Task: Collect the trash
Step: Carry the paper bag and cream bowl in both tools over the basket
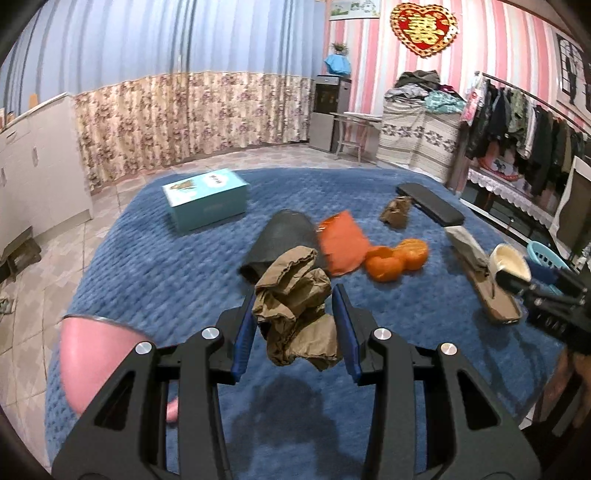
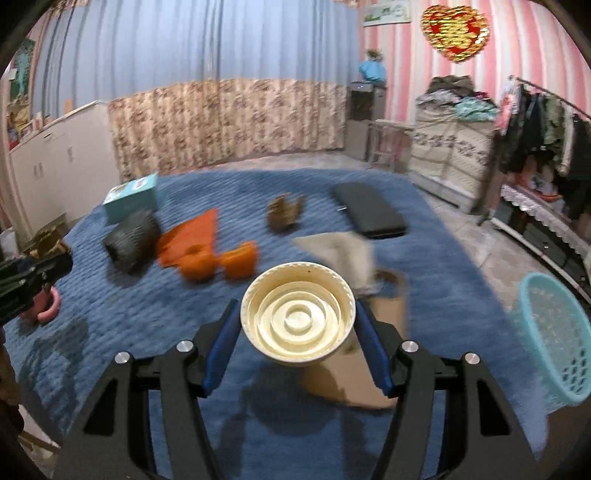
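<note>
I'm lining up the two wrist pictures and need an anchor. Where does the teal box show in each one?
Left wrist view: the teal box lies upper left of centre on the blue blanket, beyond the black mesh roll.
Right wrist view: the teal box sits far left at the blanket's back edge, just behind that roll.
Shared landmark: the red-and-gold heart decoration on the striped wall, upper right in both.

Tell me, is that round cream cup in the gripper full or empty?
Empty: the cream cup, held in the right hand-held gripper, faces the camera, showing only bare ridged rings inside.
</note>
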### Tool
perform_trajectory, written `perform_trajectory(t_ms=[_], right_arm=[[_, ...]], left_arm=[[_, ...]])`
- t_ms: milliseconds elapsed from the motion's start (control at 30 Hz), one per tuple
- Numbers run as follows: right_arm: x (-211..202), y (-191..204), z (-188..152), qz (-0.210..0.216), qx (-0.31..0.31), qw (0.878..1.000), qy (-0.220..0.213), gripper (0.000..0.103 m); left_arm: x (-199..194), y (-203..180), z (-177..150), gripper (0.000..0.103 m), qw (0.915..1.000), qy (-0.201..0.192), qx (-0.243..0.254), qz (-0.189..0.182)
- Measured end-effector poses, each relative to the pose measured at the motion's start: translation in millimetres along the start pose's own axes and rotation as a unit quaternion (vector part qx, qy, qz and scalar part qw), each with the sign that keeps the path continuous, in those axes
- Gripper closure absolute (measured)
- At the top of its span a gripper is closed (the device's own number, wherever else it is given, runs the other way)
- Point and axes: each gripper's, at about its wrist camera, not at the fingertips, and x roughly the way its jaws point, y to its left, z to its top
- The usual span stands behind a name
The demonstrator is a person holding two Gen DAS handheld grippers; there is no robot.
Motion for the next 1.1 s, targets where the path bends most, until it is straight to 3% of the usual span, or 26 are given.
perform_trajectory(t_ms=[400,700,1100], right_arm=[[-39.7,-112.4,13.6,-0.074,0.046,0.995,-0.046,0.042],[-60.8,-193.9,16.0,-0.146,0.074,0.984,-0.070,0.042],[-67.9,-271.1,-16.1,-0.212,0.150,0.963,-0.075,0.042]], left_arm=[[24.4,-77.2,20.5,0.064,0.9988,0.001,0.034,-0.036],[37.2,-143.1,35.5,0.064,0.9955,-0.013,0.066,-0.066],[55.1,-242.0,49.9,0.064,0.9865,-0.022,0.114,-0.116]])
